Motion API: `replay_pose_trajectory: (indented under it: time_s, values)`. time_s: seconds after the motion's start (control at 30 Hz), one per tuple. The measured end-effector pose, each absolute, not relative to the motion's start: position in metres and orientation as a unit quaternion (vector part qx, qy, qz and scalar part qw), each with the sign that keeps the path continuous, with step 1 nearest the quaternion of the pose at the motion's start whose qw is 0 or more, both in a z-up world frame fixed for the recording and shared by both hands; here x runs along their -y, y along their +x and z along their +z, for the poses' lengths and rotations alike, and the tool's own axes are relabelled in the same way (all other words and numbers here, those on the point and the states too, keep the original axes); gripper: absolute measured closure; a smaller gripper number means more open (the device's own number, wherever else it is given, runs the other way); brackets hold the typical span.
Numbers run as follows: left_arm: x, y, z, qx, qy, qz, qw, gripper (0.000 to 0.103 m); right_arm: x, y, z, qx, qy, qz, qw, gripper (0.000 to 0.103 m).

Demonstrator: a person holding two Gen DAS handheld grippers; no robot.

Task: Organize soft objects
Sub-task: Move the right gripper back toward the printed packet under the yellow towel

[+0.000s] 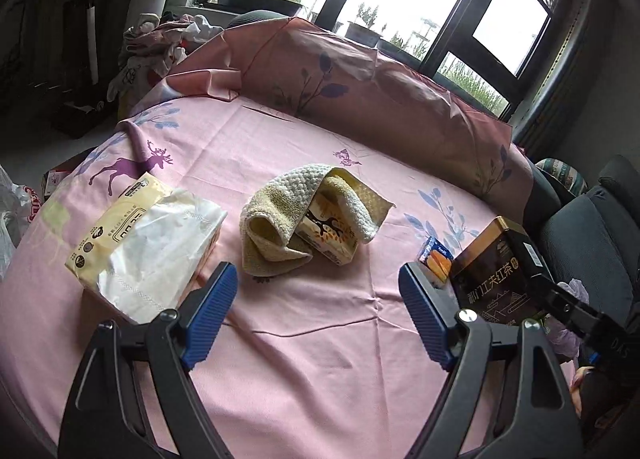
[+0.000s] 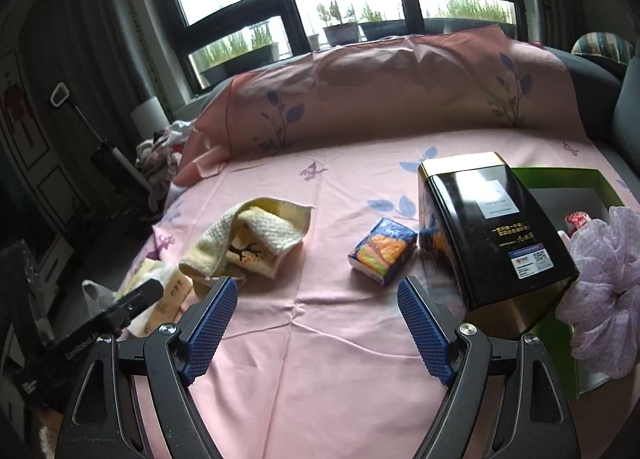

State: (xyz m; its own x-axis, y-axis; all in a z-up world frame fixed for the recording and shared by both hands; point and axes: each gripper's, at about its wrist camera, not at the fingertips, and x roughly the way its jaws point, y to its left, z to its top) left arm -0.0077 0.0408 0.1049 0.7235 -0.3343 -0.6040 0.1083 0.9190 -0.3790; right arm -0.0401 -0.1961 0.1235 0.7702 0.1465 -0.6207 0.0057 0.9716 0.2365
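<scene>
A yellow and cream towel (image 1: 280,219) (image 2: 244,235) lies crumpled over a small printed box (image 1: 328,235) (image 2: 252,255) in the middle of the pink cloth. To its left lies a soft tissue pack (image 1: 148,243). A small blue and orange tissue packet (image 2: 382,255) (image 1: 436,257) lies beside a black and gold tin (image 2: 492,235) (image 1: 500,271). A lilac scrunchie (image 2: 604,279) rests at the right. My left gripper (image 1: 318,283) stands open just short of the towel, nothing between its fingers. My right gripper (image 2: 318,295) is open too, near the small packet.
A green box (image 2: 568,183) with a dark inside stands behind the tin, holding a small red and white item (image 2: 576,219). The pink patterned cloth (image 1: 320,339) covers a round table and a raised back. Grey seats (image 1: 592,227) at the right, clothes piled (image 1: 160,39) at the back left.
</scene>
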Motion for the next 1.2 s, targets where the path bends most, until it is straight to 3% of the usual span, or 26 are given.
replay_pose_trajectory:
  time_s: [0.27, 0.43, 0.63, 0.87, 1.13, 1.2]
  values:
    - [-0.056, -0.004, 0.105, -0.356, -0.179, -0.111, 0.91, 0.021, 0.176, -0.021, 0.096, -0.384, 0.083, 0.017, 0.919, 0.02]
    - [-0.067, 0.002, 0.099, -0.377, -0.184, -0.093, 0.903, 0.021, 0.167, -0.003, 0.101, -0.39, 0.069, 0.012, 0.918, 0.027]
    - [-0.07, 0.009, 0.09, -0.404, -0.179, -0.074, 0.894, 0.021, 0.143, 0.047, 0.094, -0.42, 0.128, 0.081, 0.895, 0.027]
    - [-0.082, 0.013, 0.084, -0.416, -0.187, -0.054, 0.888, 0.021, 0.109, 0.107, 0.048, -0.487, 0.147, 0.068, 0.858, 0.027]
    - [-0.087, 0.012, 0.083, -0.42, -0.193, -0.054, 0.885, 0.021, 0.098, 0.139, 0.014, -0.496, 0.174, 0.066, 0.848, 0.025]
    - [-0.088, 0.014, 0.083, -0.422, -0.196, -0.057, 0.883, 0.021, 0.101, 0.136, 0.016, -0.477, 0.172, 0.06, 0.86, 0.04]
